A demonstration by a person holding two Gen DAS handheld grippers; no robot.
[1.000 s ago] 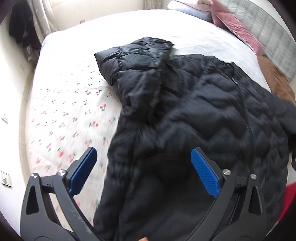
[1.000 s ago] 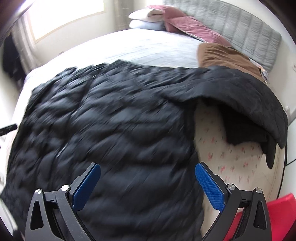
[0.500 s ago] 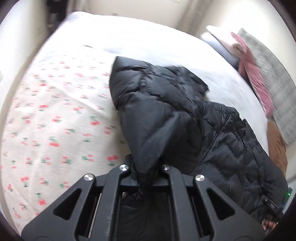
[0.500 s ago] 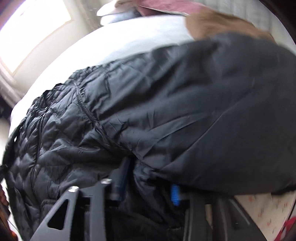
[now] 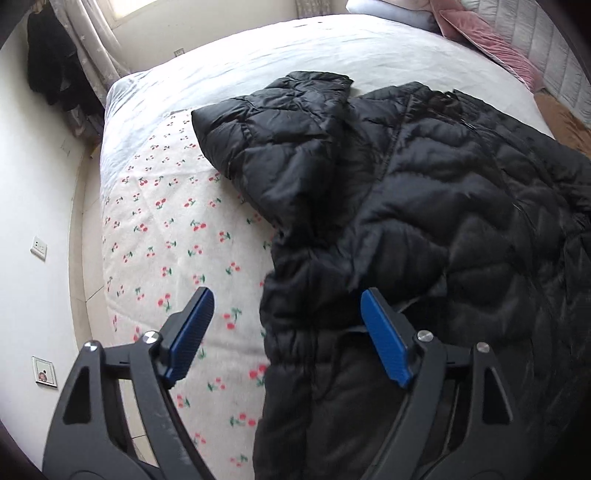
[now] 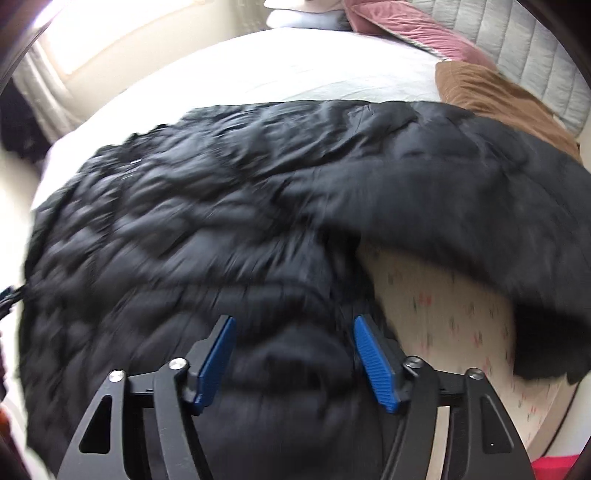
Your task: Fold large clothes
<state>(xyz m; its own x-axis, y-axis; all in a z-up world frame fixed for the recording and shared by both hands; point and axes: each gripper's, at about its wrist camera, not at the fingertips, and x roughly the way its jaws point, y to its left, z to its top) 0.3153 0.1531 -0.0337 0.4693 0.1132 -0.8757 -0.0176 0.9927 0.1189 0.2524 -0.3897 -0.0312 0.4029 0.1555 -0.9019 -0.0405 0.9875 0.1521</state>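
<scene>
A black quilted puffer jacket (image 5: 443, 221) lies spread on the bed. One of its sleeves (image 5: 280, 147) sticks out to the upper left. My left gripper (image 5: 288, 332) hovers over the jacket's left edge. Its jaws are opening and the blue pads (image 5: 192, 332) touch no fabric. In the right wrist view the jacket (image 6: 221, 221) is blurred, and its other sleeve (image 6: 461, 192) stretches away to the right. My right gripper (image 6: 295, 358) is just above the jacket body. Its jaws are opening too, with fabric below the gap and the pads not pressing on it.
The bed has a cherry-print sheet (image 5: 166, 240) and a white cover (image 5: 295, 48). Pink pillows (image 6: 406, 26), a brown cloth (image 6: 491, 88) and a grey padded headboard (image 6: 517, 40) are at the far right. The floor and wall sockets (image 5: 38, 247) are to the left. Something red (image 6: 554, 465) sits low right.
Both grippers were open, then pinched shut on jacket fabric half a second ago, and have now let go and spread apart. The jacket has settled back on the bed.
</scene>
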